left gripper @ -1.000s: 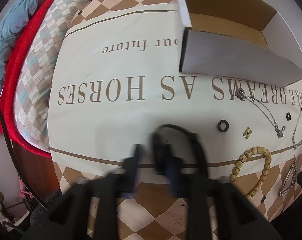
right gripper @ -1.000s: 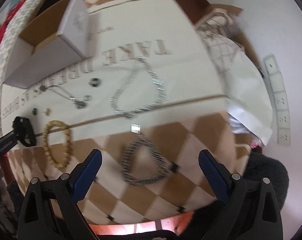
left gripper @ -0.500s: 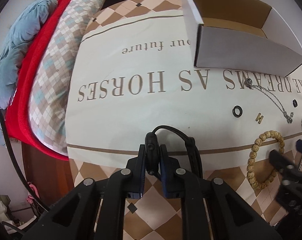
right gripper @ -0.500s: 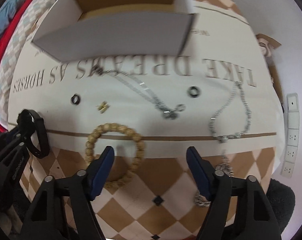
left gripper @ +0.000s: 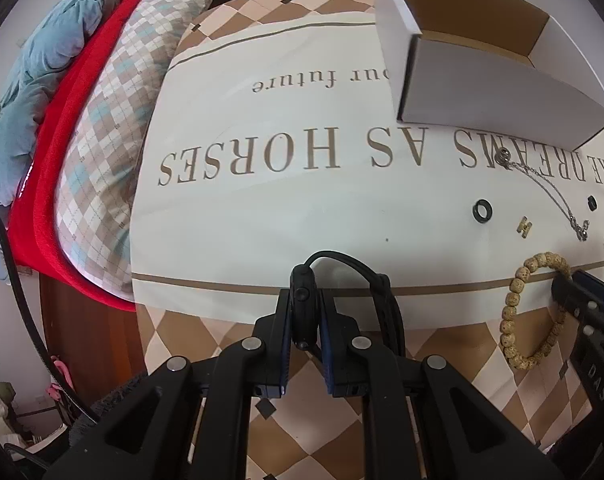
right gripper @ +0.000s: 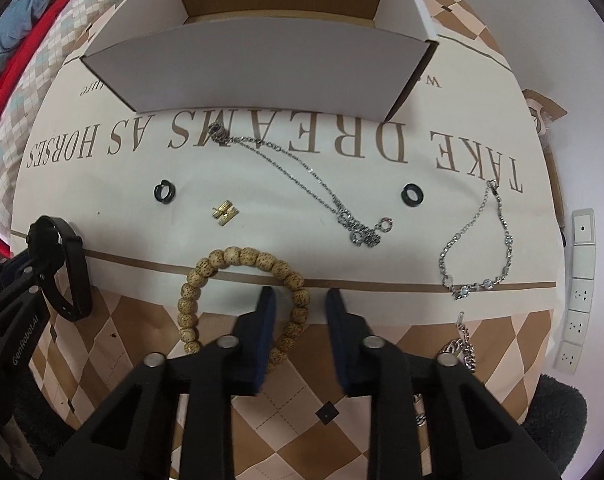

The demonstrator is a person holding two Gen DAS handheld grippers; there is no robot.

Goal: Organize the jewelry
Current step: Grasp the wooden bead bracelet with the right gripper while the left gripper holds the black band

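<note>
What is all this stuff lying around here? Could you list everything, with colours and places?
box: one, white outside, brown inside, open, far end of cloth
cloth: one, cream with brown lettering and diamond border, under everything
bead bracelet: one, tan, near edge, one side between right jaws
black rings: two, one left, one right
gold charm: one, beside left ring
thin chain: one, silver, centre
link bracelet: one, silver, right
black band: one, in left jaws
left gripper: clamped on band
right gripper: jaws closing around beads
</note>
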